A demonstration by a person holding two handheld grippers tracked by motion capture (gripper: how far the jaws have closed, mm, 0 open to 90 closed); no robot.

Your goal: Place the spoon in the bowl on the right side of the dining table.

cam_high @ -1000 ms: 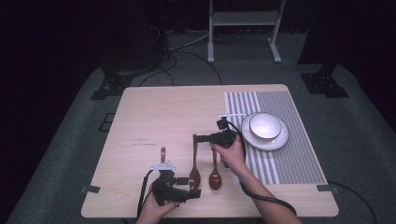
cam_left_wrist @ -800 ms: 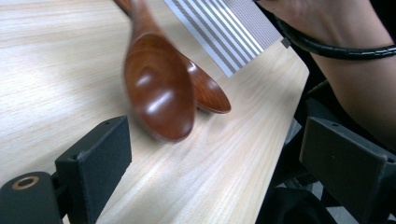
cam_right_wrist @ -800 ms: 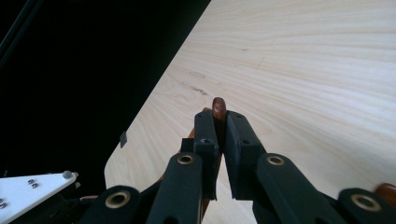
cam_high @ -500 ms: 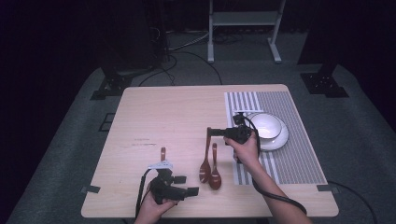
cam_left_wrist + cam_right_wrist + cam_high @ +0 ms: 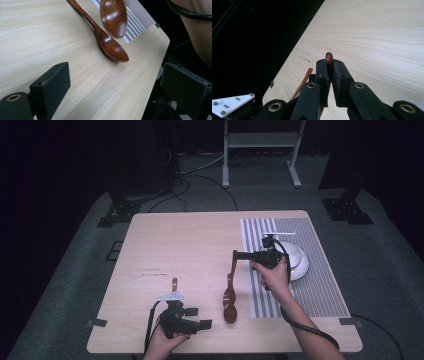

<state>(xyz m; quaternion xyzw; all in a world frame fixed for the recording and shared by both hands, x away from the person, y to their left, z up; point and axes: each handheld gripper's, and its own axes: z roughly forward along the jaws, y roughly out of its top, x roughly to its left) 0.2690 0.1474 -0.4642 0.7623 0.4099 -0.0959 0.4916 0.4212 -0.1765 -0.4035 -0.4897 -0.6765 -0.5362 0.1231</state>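
High view: two wooden spoons (image 5: pixel 229 303); one bowl (image 5: pixel 296 260)

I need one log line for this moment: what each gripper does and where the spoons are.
right gripper: shut on lifted wooden spoon | left gripper: open, holds nothing, near table edge | second wooden spoon: lying on table | white bowl: on striped mat

Table (image 5: pixel 190 245) in front of me, striped mat (image 5: pixel 320 285) on its right part, bowl (image 5: pixel 299 261) on the mat toward the far side. My right gripper (image 5: pixel 235 256) sits just left of the bowl, over the mat's left edge. One spoon (image 5: pixel 230 311) lies near the front edge, left of the mat; another spoon (image 5: pixel 229 289) hangs above it. My left gripper (image 5: pixel 199 318) is at the front edge, left of both spoons.
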